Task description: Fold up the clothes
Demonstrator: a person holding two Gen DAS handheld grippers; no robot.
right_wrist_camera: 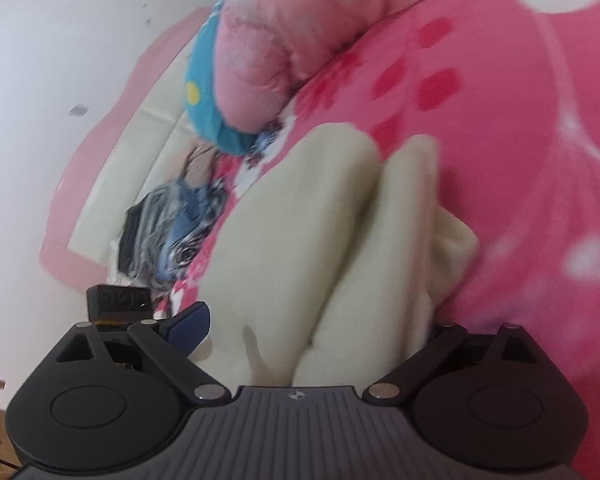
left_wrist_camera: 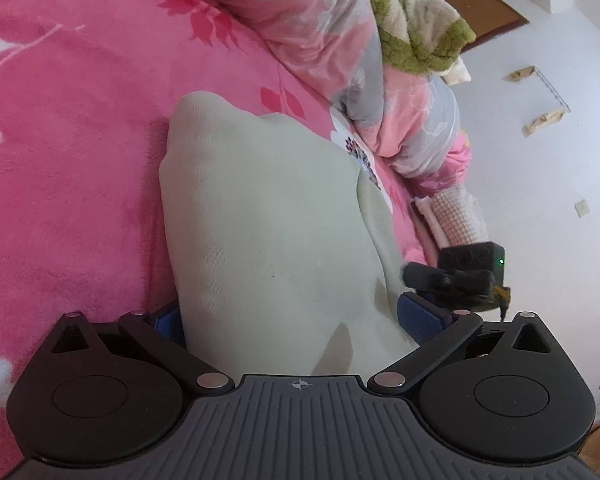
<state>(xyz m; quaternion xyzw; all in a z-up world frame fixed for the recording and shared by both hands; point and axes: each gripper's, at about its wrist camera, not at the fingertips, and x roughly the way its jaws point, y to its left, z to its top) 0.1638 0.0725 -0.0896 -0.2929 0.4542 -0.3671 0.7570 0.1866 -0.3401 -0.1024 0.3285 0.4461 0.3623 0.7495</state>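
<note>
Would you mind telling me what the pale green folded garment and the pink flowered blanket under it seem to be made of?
The pale green folded garment looks like a matte cotton knit: fine ribbing shows, with soft rounded folds. The pink flowered blanket seems a plush fleece, probably synthetic: its surface looks fuzzy and faintly shiny, though blur leaves this open.

Pale garment (left_wrist_camera: 268, 216) on pink bed (left_wrist_camera: 68, 152)

No text, label, brand or number can be read in either view. The only sign is a small crosshair mark, at twelve o'clock on the ribbed grey body of each gripper, left (left_wrist_camera: 299, 384) and right (right_wrist_camera: 296, 395).
</note>
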